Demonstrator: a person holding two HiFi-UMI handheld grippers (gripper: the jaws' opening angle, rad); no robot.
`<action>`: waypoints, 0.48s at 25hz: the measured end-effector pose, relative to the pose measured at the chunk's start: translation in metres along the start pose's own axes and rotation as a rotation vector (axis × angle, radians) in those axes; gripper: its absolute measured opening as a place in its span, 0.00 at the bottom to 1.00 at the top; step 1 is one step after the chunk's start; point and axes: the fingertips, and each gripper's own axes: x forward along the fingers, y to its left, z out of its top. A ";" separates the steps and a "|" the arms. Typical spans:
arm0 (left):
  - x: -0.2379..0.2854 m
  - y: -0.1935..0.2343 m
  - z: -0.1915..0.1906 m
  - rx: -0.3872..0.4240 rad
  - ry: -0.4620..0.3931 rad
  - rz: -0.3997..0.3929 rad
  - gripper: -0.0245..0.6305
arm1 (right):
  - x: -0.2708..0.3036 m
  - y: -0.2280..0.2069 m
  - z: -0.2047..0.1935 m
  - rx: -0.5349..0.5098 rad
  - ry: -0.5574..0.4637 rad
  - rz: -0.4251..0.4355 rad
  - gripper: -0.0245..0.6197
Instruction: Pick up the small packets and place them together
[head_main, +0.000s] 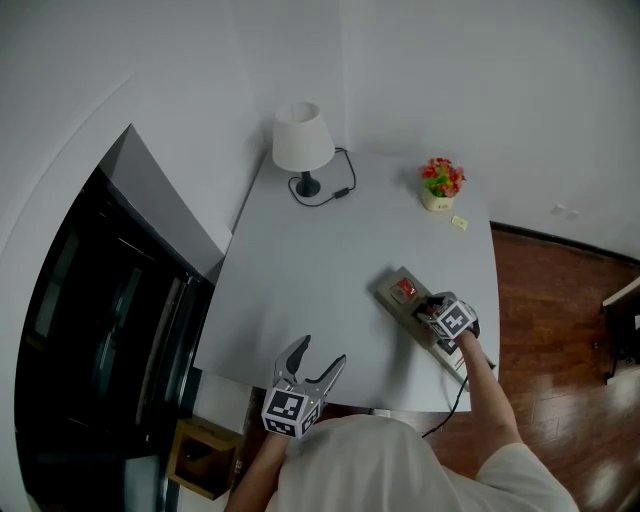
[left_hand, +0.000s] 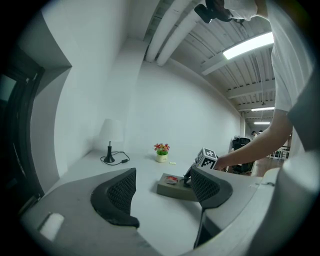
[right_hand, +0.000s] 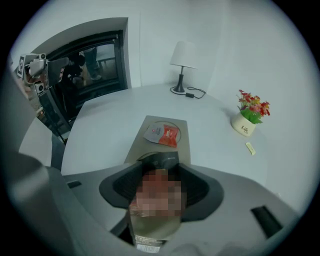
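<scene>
Our right gripper (right_hand: 159, 172) points down at the grey box (right_hand: 142, 150) near the right edge of the bench (head_main: 330, 270). Its fingers hold a dark packet (right_hand: 150, 225), one finger touching each side. A red packet (right_hand: 162, 135) lies flat on the box, just past the dark one. A little yellow packet (head_main: 459, 223) lies well apart from them, beside the flower pot (head_main: 440, 185). A lamp (head_main: 303, 140) stands at the back. Our left gripper (head_main: 322, 350) is over the near edge of the bench. Its fingers are partly open with nothing between them.
</scene>
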 end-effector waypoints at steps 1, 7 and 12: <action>0.000 0.001 0.000 -0.001 0.000 -0.001 0.56 | 0.000 -0.002 0.000 0.008 -0.001 -0.013 0.42; 0.000 0.002 -0.002 -0.012 0.000 -0.013 0.56 | 0.001 -0.004 -0.006 0.086 0.002 -0.018 0.65; 0.002 -0.001 -0.001 -0.028 -0.005 -0.048 0.56 | -0.024 0.002 0.019 0.181 -0.151 -0.038 0.65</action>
